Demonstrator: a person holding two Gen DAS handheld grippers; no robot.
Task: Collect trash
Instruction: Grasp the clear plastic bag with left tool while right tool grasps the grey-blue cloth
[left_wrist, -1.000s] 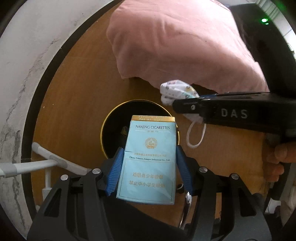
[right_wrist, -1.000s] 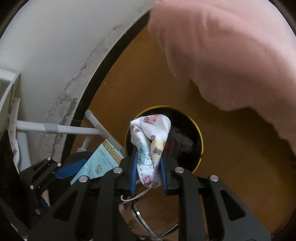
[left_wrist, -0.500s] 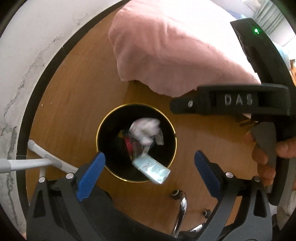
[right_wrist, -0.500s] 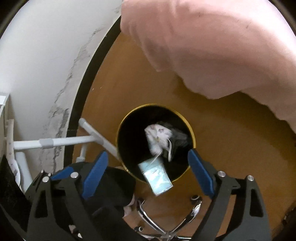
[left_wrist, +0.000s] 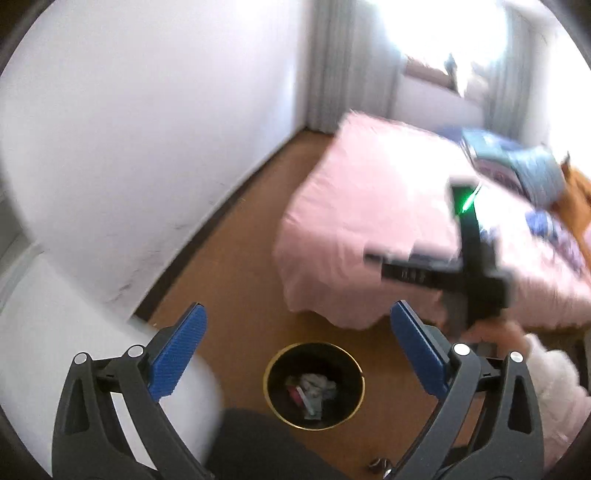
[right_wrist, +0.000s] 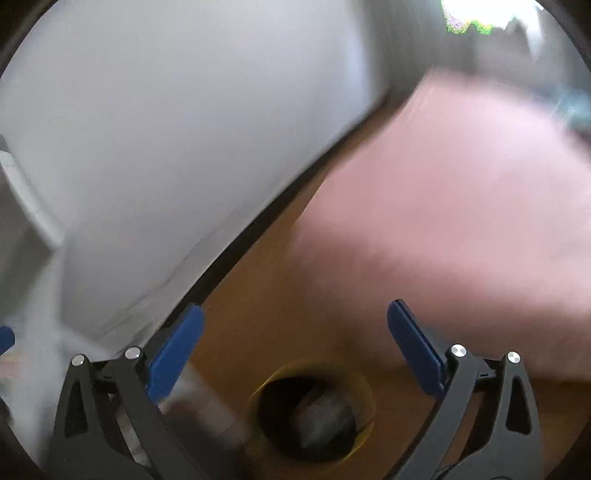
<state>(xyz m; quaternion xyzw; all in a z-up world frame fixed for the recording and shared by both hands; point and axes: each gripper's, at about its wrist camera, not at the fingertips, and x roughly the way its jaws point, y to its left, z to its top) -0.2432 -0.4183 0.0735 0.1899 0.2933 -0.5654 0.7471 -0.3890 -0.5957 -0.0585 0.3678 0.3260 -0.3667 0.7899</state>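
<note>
No lettering can be read in either view. Faint marks are seen on the side of the black handheld gripper in the left wrist view, but they are blurred past reading. The scraps in the trash bin are too small for any print to be made out.

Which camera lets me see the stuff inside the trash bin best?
The left wrist view. There the black trash bin with its gold rim is fairly sharp, and crumpled trash lies in it. The right wrist view shows the same bin badly blurred, its contents only a grey smear.
</note>
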